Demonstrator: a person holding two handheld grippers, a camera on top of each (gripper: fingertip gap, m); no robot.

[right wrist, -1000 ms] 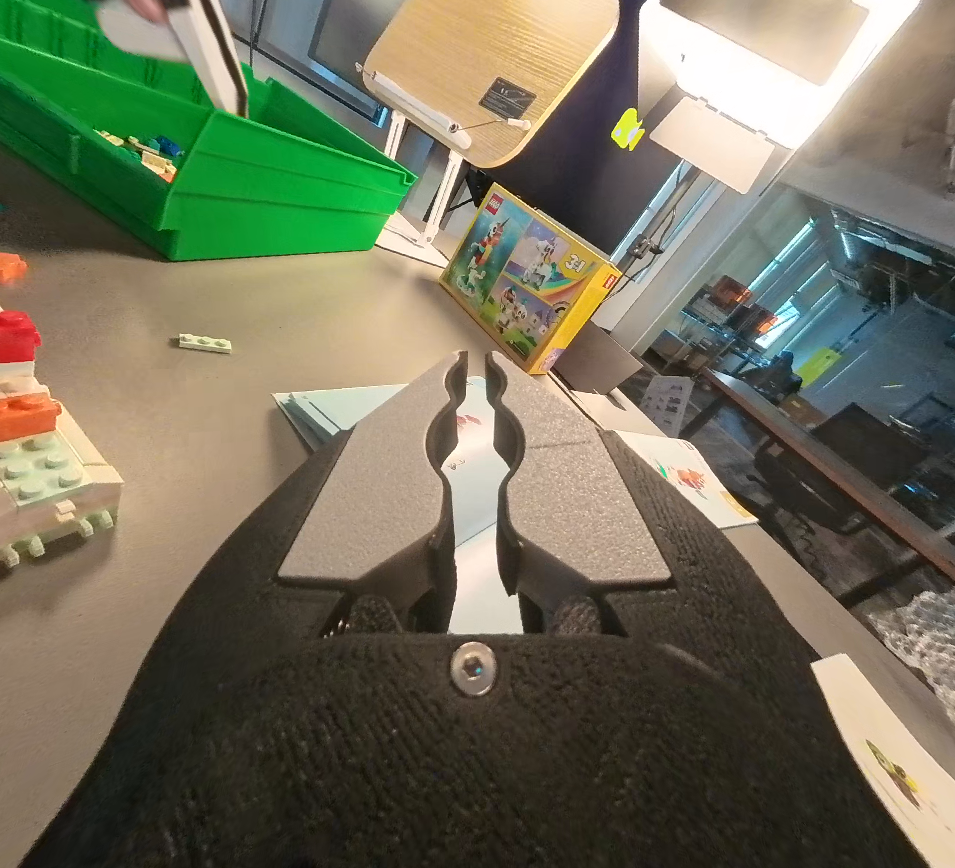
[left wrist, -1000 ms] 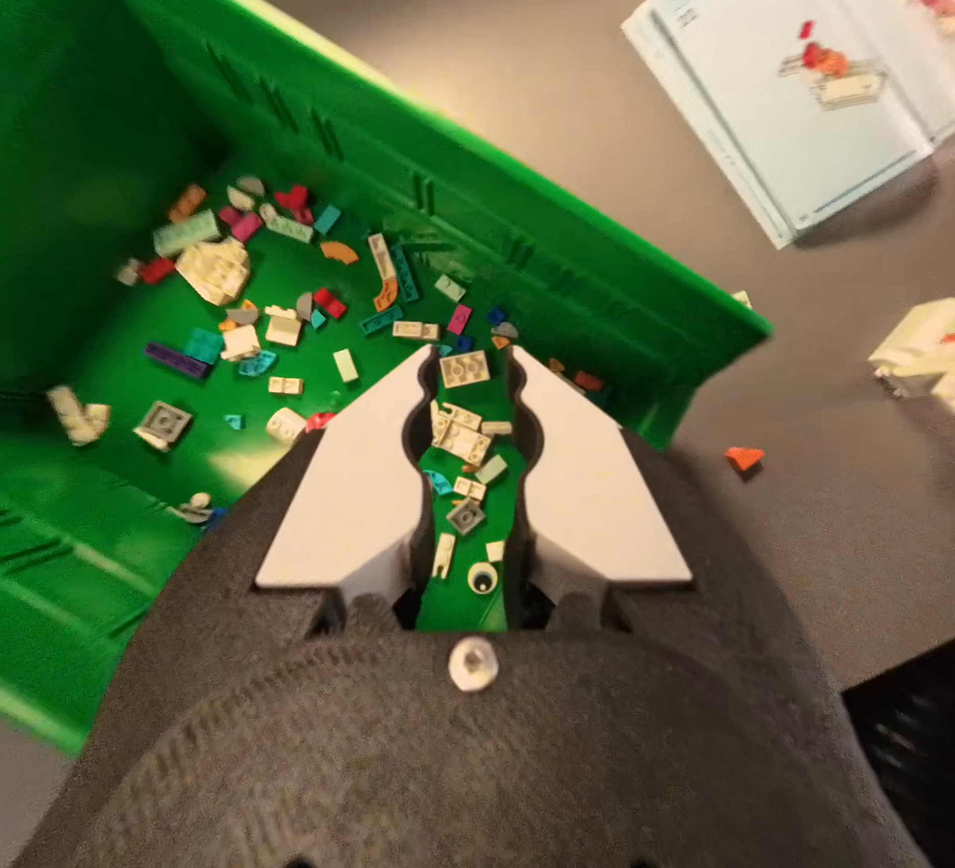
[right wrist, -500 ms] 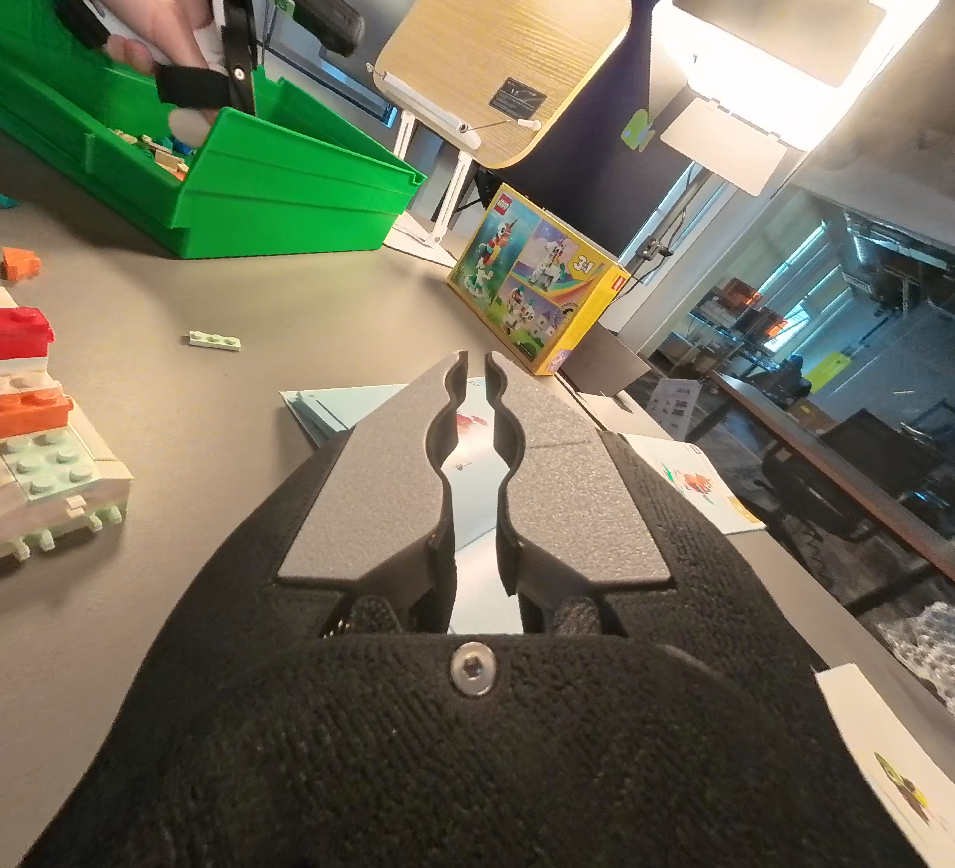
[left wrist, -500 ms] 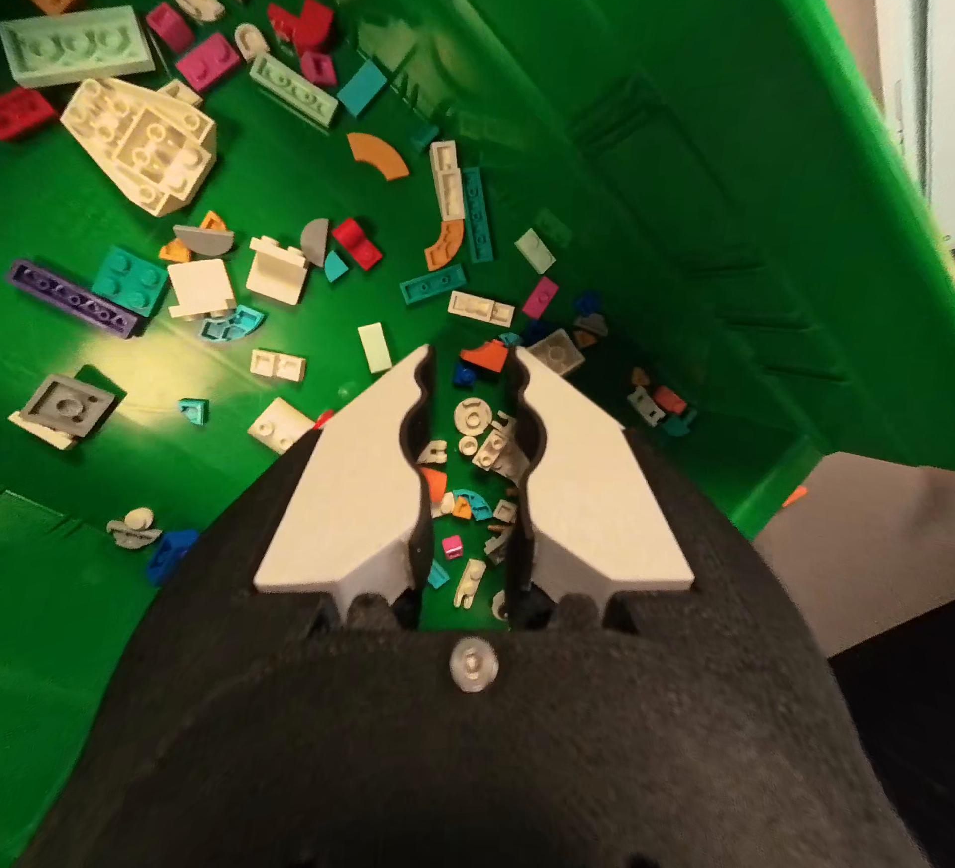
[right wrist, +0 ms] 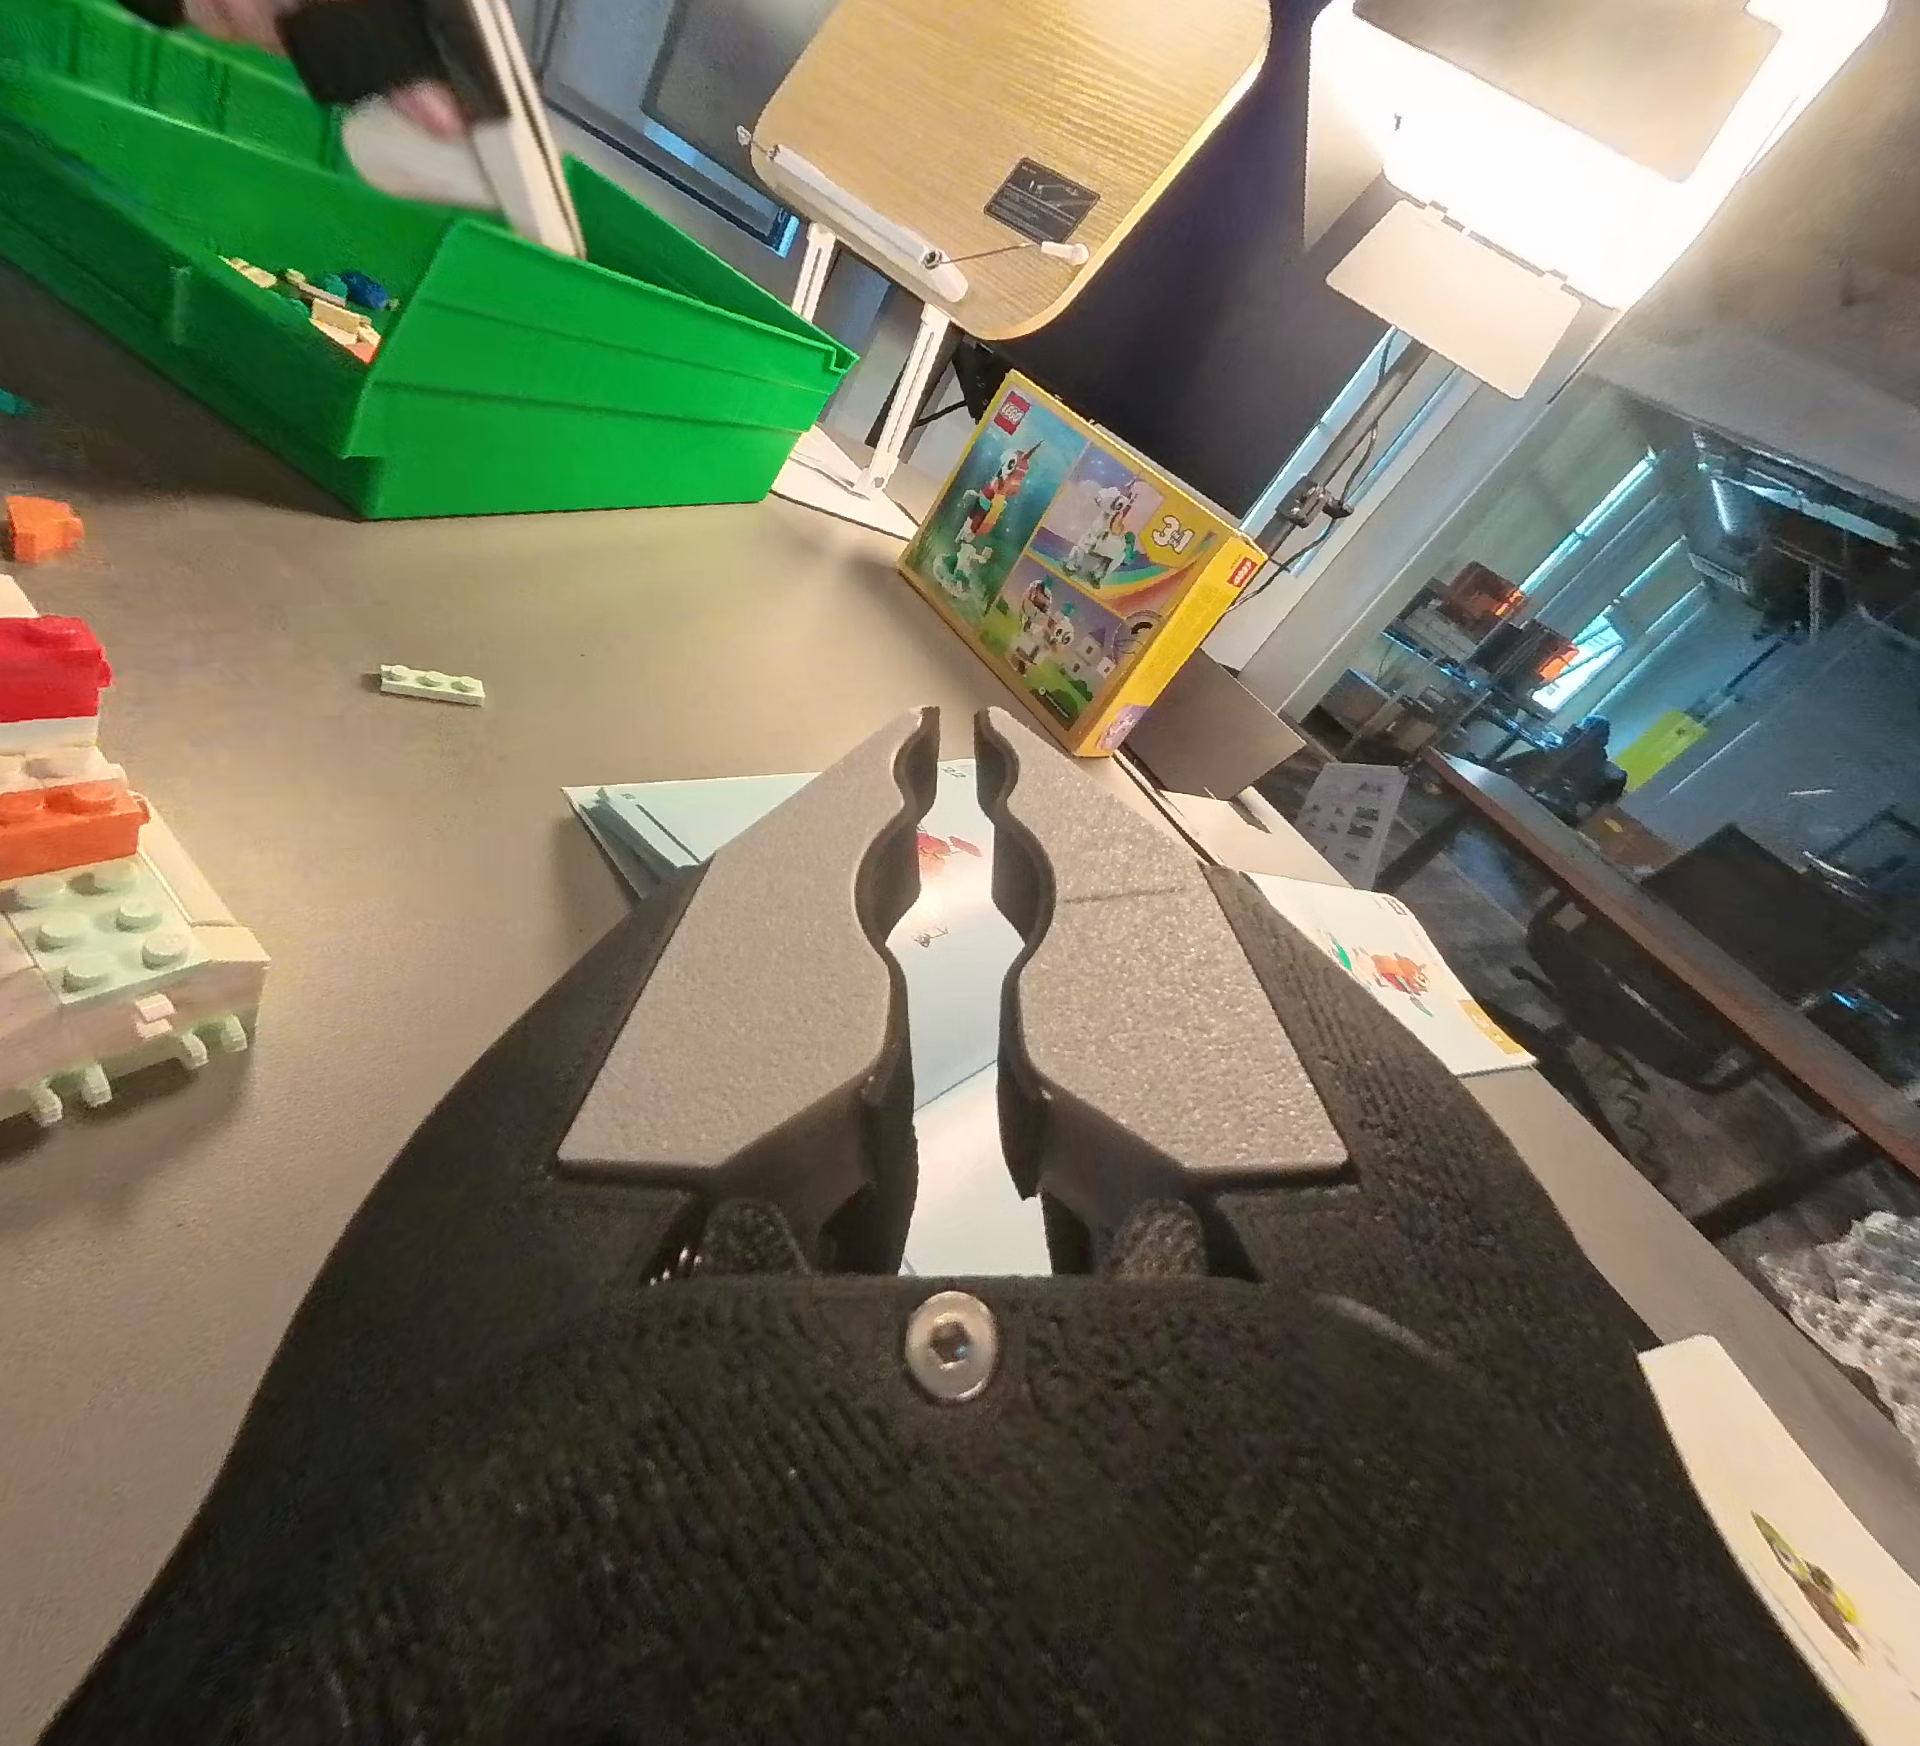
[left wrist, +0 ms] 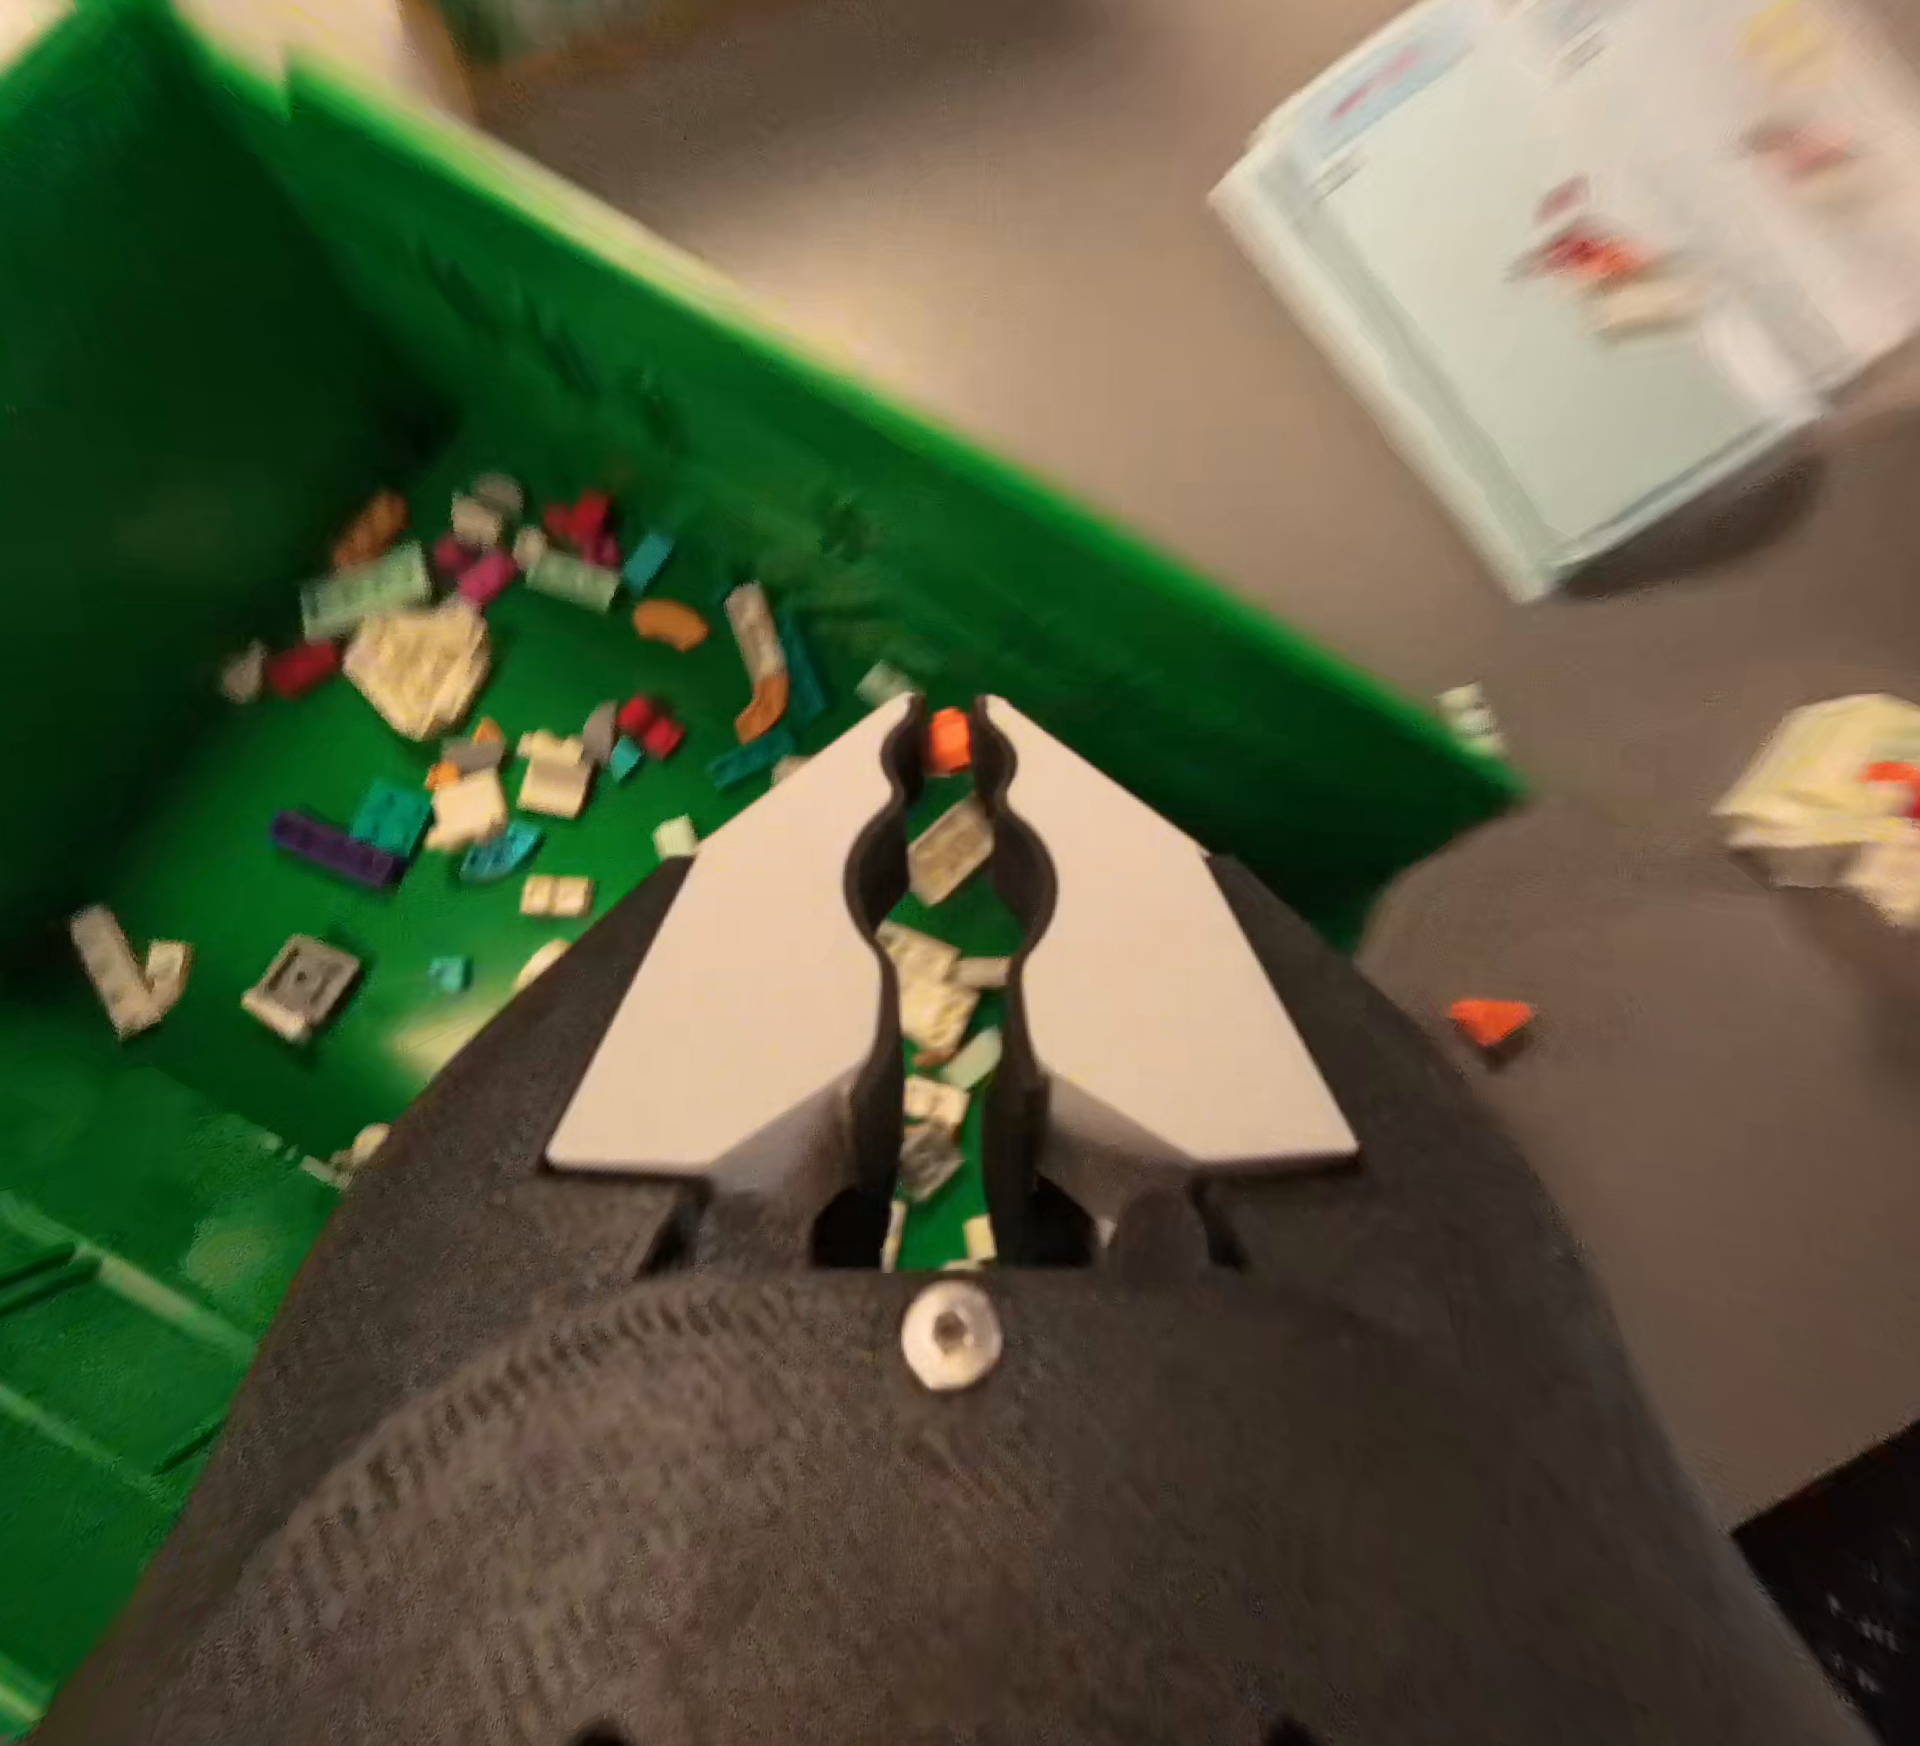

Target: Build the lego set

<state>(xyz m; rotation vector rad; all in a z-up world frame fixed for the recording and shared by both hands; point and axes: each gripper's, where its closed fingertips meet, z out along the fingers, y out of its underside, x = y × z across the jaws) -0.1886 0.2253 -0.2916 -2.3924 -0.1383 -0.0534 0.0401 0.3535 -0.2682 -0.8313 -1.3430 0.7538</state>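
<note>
My left gripper (left wrist: 945,728) is shut on a small orange brick (left wrist: 945,742) at its fingertips and holds it above the green bin (left wrist: 1039,491) of several loose bricks. The view is blurred. It also shows in the right wrist view (right wrist: 566,242), held by a hand over the bin (right wrist: 582,439). My right gripper (right wrist: 956,725) is shut to a narrow slit and empty, low over the open instruction booklet (right wrist: 707,823). The partial build (right wrist: 94,917) of white, mint, orange and red bricks stands on the table to its left.
A loose orange piece (left wrist: 1491,1019) and a mint plate (right wrist: 431,683) lie on the grey table between bin and build. The booklet (left wrist: 1558,242) lies to the right of the bin. A yellow set box (right wrist: 1081,574) and a wooden book stand (right wrist: 1018,107) stand behind. Left tips to right tips: about 25 centimeters. Left tips and right tips are each some 15 centimeters from the mint plate (right wrist: 431,683). It is also in sight in the left wrist view (left wrist: 1485,729).
My left gripper dipped into the bin, closed on the orange brick and has lifted back up with it. My right gripper has stayed in place.
</note>
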